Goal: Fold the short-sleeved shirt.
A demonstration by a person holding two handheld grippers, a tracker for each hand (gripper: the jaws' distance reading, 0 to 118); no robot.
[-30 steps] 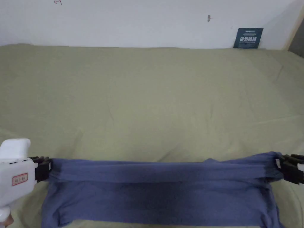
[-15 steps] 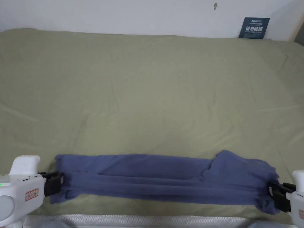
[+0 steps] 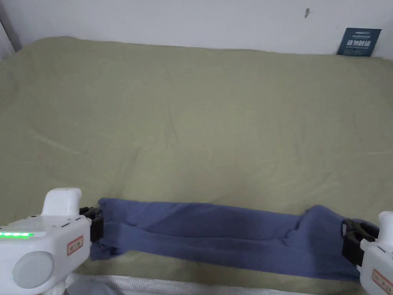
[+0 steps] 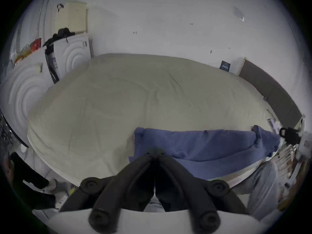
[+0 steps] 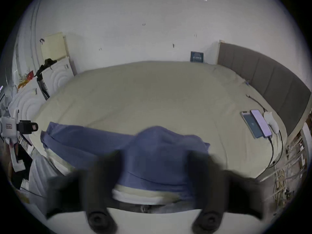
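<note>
Lying as a narrow band along the bed's near edge, the shirt could slide off — left gripper clenched on its end, right gripper released.

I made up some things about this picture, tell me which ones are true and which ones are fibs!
1. The shirt is blue. True.
2. The shirt lies on a red blanket. False: it lies on an olive-green bed cover.
3. The right tongs are open wide. True: in the right gripper view the two jaws stand far apart, with shirt cloth between them.
4. The shirt is spread out flat with both sleeves sticking out. False: it is gathered into a long, narrow strip near the front edge of the bed.
5. Two phones lie side by side on the bed. True.
</note>
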